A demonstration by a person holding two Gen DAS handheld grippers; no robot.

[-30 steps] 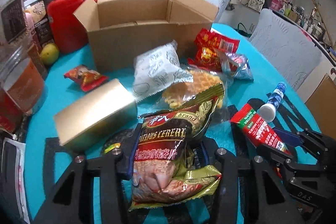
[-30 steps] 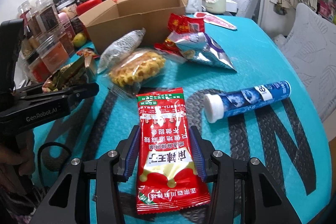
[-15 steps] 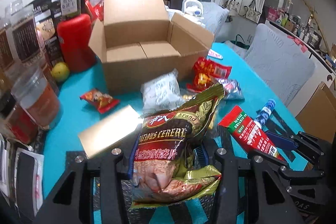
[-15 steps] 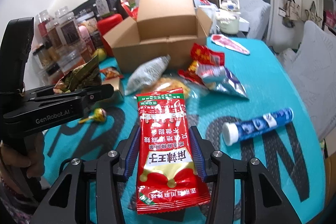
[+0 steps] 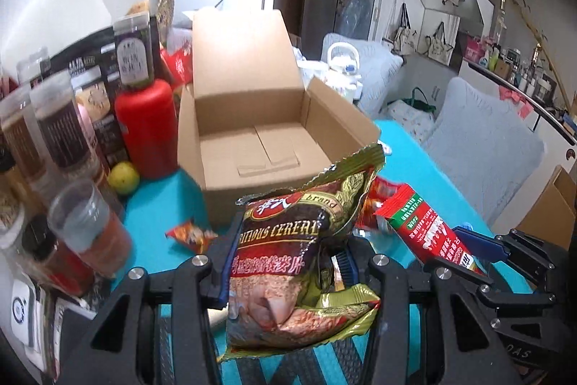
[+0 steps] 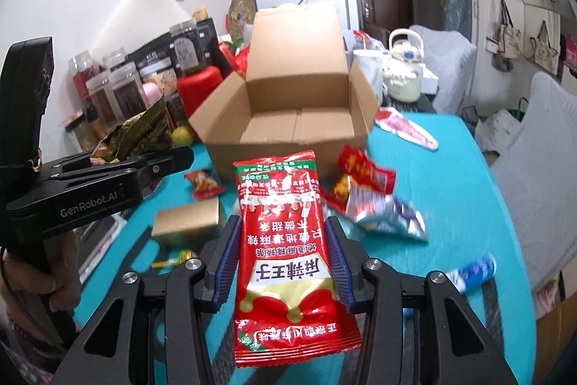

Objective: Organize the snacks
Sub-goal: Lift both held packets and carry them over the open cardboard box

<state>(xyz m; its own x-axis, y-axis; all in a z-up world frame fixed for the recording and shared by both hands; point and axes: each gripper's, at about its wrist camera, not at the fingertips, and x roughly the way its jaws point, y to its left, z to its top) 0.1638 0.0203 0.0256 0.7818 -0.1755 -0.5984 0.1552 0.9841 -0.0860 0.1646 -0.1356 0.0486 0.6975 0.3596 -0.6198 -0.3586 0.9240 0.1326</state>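
In the left wrist view, the cereal packet (image 5: 288,258), a crinkled green-and-gold bag with a dark red panel and pale grain printed low on its face, stands upright and clear of the teal desk (image 5: 158,215), its torn top edge reaching toward the open cardboard box (image 5: 267,139) just beyond. The left gripper (image 5: 288,264) has its blue-padded fingers (image 5: 226,262) clamped on the packet's sides. At the right, the red snack pouch (image 5: 422,226) slants up from the right gripper (image 5: 472,248), held level beside the left one. A red bottle (image 5: 148,128) and a yellow-green fruit (image 5: 124,177) sit left of the box. In the right wrist view, the red snack pouch (image 6: 288,240) is flat and glossy, with white characters and a gold band, its green-edged far end pointing at the cardboard box (image 6: 288,121). The right gripper (image 6: 285,255) squeezes it between both fingers (image 6: 337,262), raised above the desk (image 6: 450,190). At the left, the left gripper (image 6: 158,165) carries the cereal packet (image 6: 140,136) near the box's left flap. A gold box (image 6: 187,222) and a silver bag (image 6: 386,208) lie on the desk.
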